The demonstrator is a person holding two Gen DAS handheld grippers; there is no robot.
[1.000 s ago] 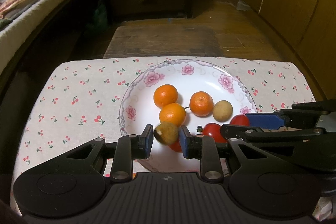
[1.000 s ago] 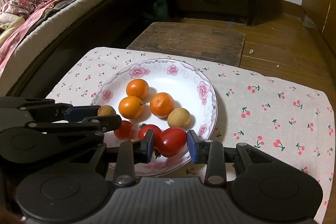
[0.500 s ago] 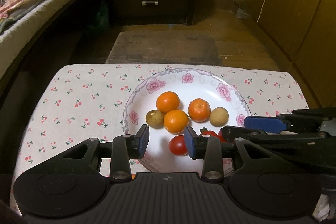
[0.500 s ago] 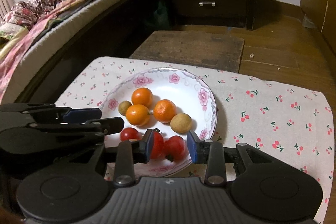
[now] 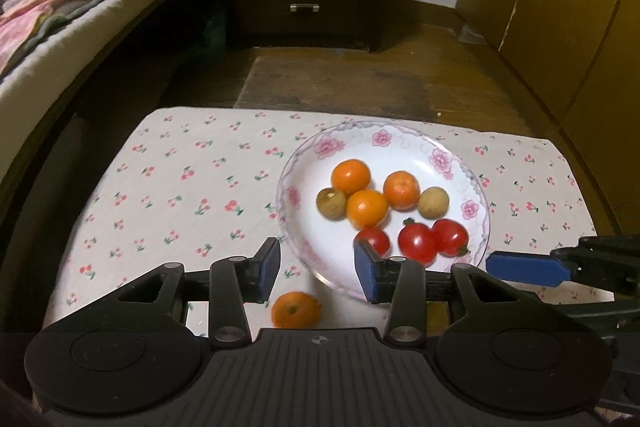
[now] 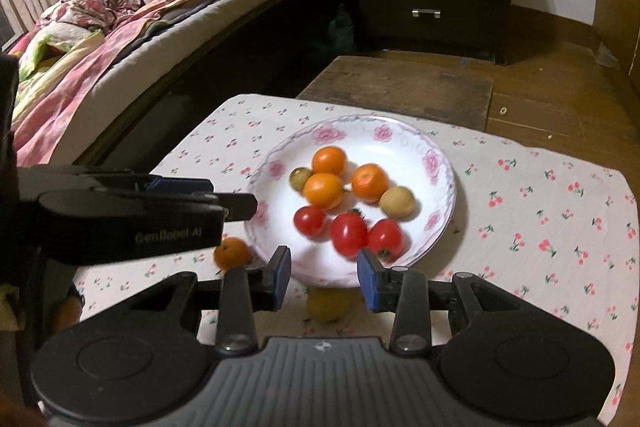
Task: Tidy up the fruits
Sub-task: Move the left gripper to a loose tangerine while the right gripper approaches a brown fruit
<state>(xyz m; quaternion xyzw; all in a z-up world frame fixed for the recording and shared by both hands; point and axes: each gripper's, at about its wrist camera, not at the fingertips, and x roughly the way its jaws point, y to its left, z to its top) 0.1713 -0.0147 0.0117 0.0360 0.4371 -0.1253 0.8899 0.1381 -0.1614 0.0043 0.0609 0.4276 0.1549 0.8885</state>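
Tablecloth [image 5: 168, 187]: orange [image 5: 296, 310] below left hand-held gripper [image 5: 318, 269].

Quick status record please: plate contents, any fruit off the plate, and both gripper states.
plate: floral plate on the cherry-print tablecloth
on plate: three oranges, three tomatoes, two small brown fruits
off plate: one orange on the cloth beside the near rim; one yellowish fruit just below the near rim
left gripper: open, empty
right gripper: open, empty
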